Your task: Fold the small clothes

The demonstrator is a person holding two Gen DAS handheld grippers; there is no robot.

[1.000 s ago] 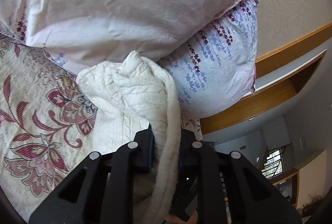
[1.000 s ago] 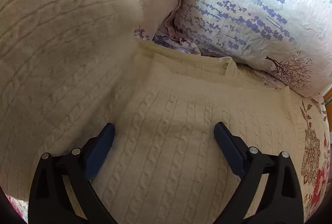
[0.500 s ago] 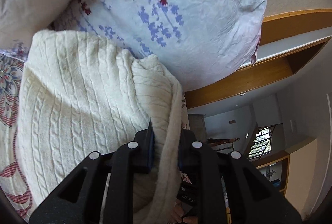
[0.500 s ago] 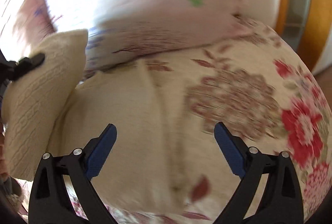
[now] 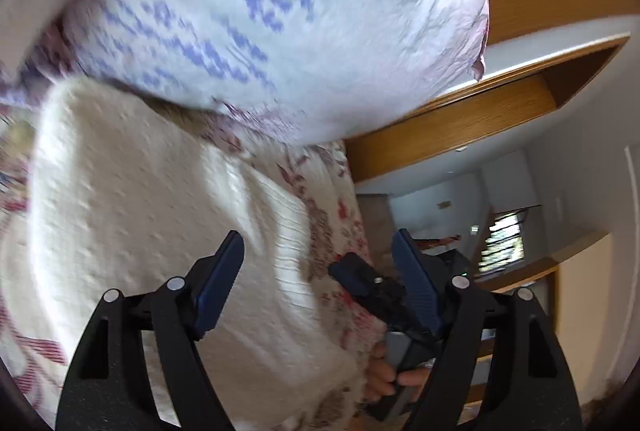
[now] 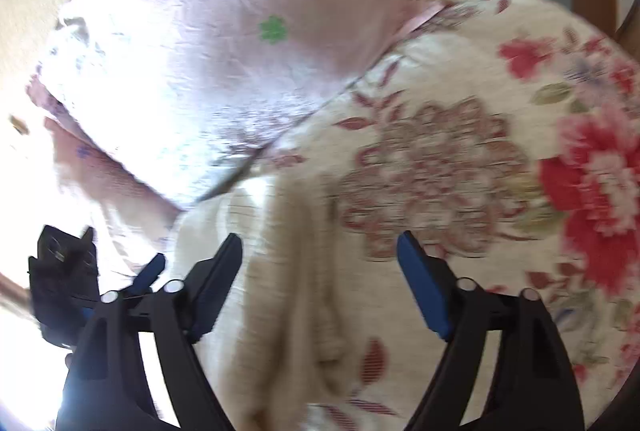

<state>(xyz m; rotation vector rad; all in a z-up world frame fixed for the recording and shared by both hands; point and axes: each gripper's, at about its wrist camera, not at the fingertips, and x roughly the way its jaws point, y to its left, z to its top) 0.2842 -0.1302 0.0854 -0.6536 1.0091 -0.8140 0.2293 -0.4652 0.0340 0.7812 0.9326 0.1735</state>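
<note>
Floral bedding (image 6: 460, 159) covered the bed where we worked, with a lavender-print pillow (image 5: 280, 31) at the far end and the cream knitted garment (image 5: 140, 231) lying folded just in front of it. Our left tongs (image 5: 316, 279) were opening above the knit with nothing between the pads, and our right tongs (image 6: 320, 287) were closing over its edge but not yet pinching it. We judged that a shallow bite on this loose knit could slip, dragging the fold open or bunching it against the pillow.

Each wrist camera looked forward and down, close over the bed. Both shared the cream sweater (image 5: 152, 215) (image 6: 288, 291) toward seven o'clock and the pillows (image 5: 280, 23) (image 6: 224, 43) at twelve.
</note>
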